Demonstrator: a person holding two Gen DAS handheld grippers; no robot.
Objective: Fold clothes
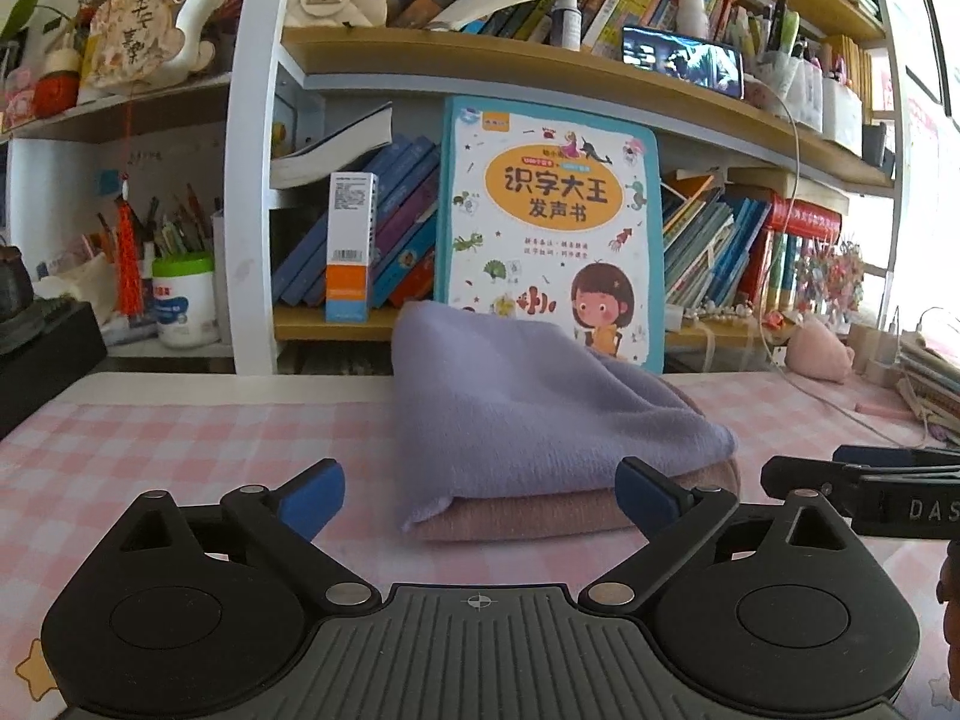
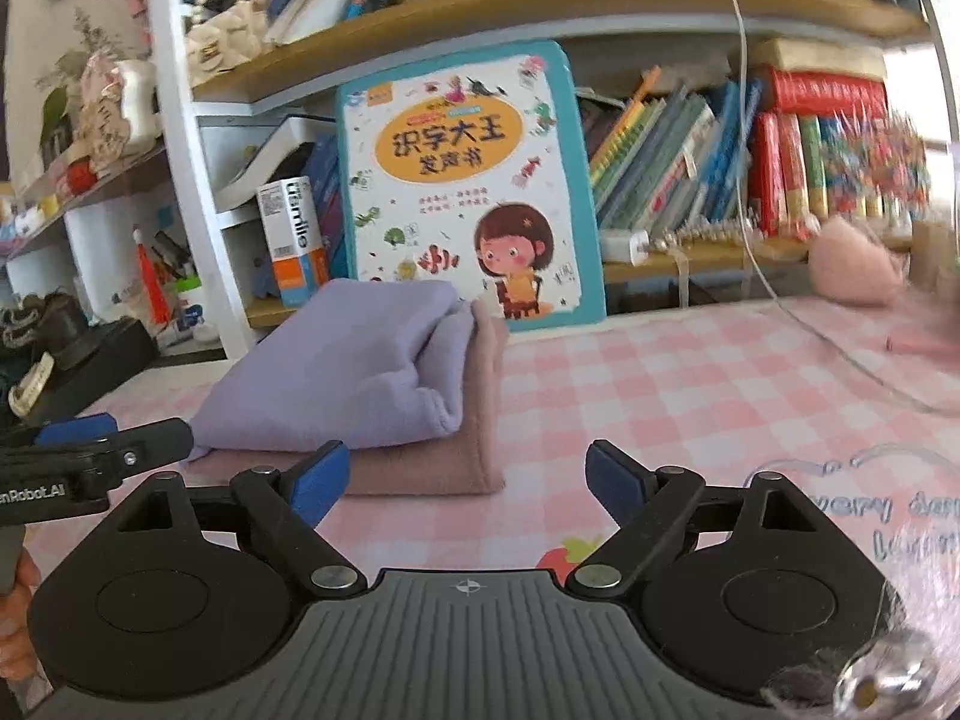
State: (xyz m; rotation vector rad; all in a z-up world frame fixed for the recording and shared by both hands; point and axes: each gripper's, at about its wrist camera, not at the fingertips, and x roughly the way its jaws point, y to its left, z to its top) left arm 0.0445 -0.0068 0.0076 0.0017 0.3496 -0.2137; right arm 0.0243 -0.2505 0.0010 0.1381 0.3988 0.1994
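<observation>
A folded lavender cloth (image 1: 528,414) lies on top of a folded dusty-pink cloth (image 1: 540,516) on the pink checked table. The stack also shows in the right wrist view, lavender (image 2: 336,372) over pink (image 2: 456,450). My left gripper (image 1: 480,495) is open and empty, just in front of the stack, with its blue fingertips (image 1: 312,495) either side of the near edge. My right gripper (image 2: 465,480) is open and empty, at the stack's right front corner. The right gripper shows at the right edge of the left wrist view (image 1: 864,480), and the left gripper at the left edge of the right wrist view (image 2: 96,450).
A tall children's book (image 1: 549,228) leans on the bookshelf (image 1: 540,66) right behind the stack. A white cable (image 2: 840,348) and a pink plush (image 2: 852,267) lie at the table's right. A black box (image 1: 42,354) sits at the left. The checked tablecloth (image 2: 690,396) extends right of the stack.
</observation>
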